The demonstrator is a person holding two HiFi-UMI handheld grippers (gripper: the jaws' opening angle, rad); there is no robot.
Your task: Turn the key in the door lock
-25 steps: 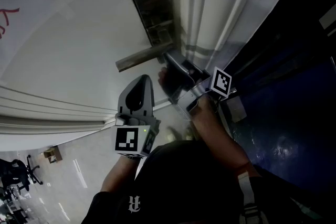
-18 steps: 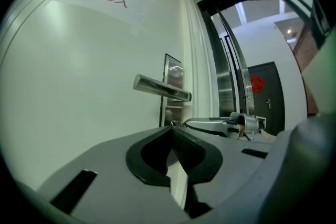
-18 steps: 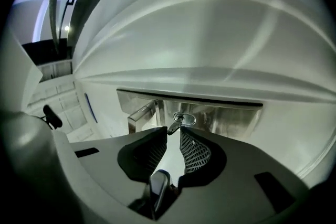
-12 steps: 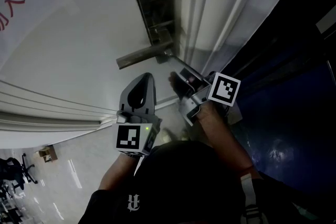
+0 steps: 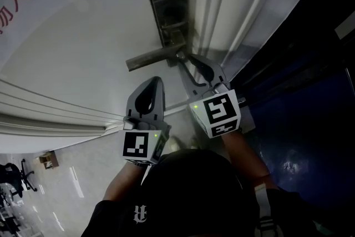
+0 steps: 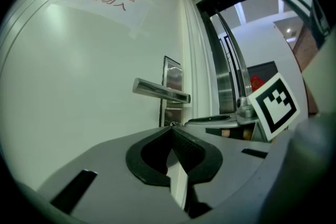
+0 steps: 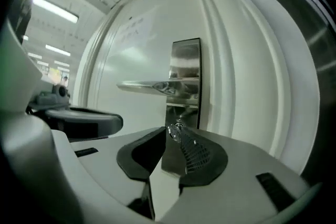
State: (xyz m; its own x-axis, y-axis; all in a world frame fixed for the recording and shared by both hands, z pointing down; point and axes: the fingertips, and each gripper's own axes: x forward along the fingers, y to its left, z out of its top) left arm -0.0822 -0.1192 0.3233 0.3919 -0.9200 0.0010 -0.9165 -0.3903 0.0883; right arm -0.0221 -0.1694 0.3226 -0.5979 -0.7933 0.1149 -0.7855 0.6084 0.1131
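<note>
R gripper clamped on key at lock plate, below lever handle; L gripper jaws together, empty, off door.

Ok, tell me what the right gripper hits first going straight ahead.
The key, right at the tips of its jaws; the right gripper seems shut on it. Straight behind is the lock plate.

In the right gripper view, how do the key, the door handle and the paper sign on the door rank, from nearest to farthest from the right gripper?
1. Key: at the tips of the right gripper, between its jaws.
2. Door handle: just above the key, pointing to the left.
3. Paper sign: far up, at the upper left.
</note>
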